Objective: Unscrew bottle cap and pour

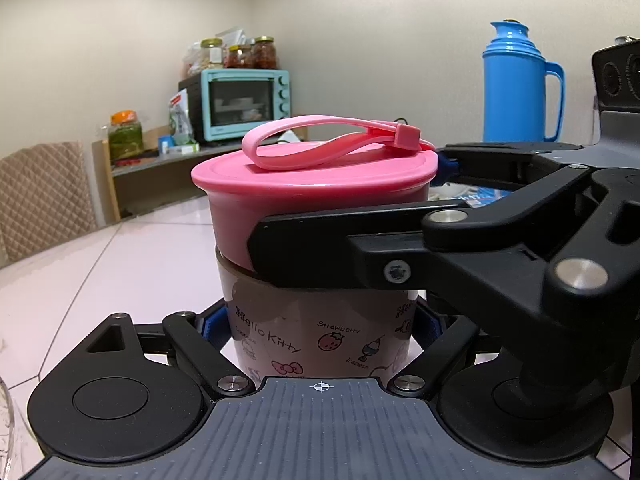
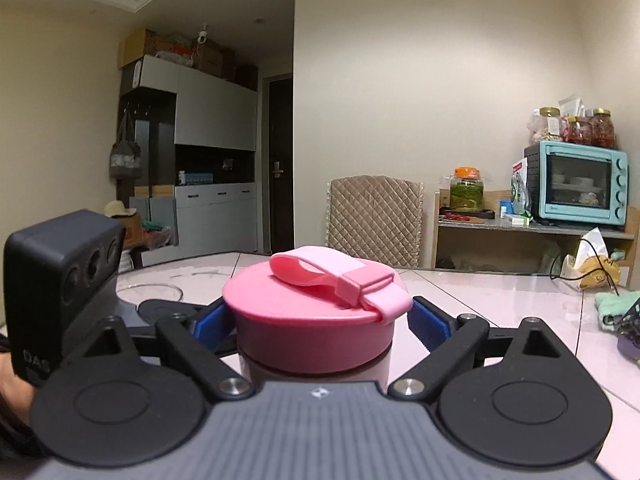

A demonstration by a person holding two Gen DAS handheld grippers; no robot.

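Bottle (image 1: 320,332), a Hello Kitty one printed with strawberries and ice cream, stands upright on the white tiled table (image 1: 120,264), pinched low on its body by the left gripper (image 1: 320,330), whose blue-padded fingers (image 1: 212,326) press in from both sides. Higher up, the right gripper (image 2: 316,322) reaches across from the right and brackets the pink cap (image 2: 312,320); its blue pads (image 2: 430,326) sit just beside the cap's rim on either side, though whether they actually squeeze it I cannot tell. A pink loop strap (image 1: 320,140) lies folded over the top of the cap. Beyond, a blue thermos (image 1: 520,84) stands at the far right of the table. Against the far wall a shelf carries a teal toaster oven (image 1: 244,104) with 4 jars (image 1: 240,54) on top.
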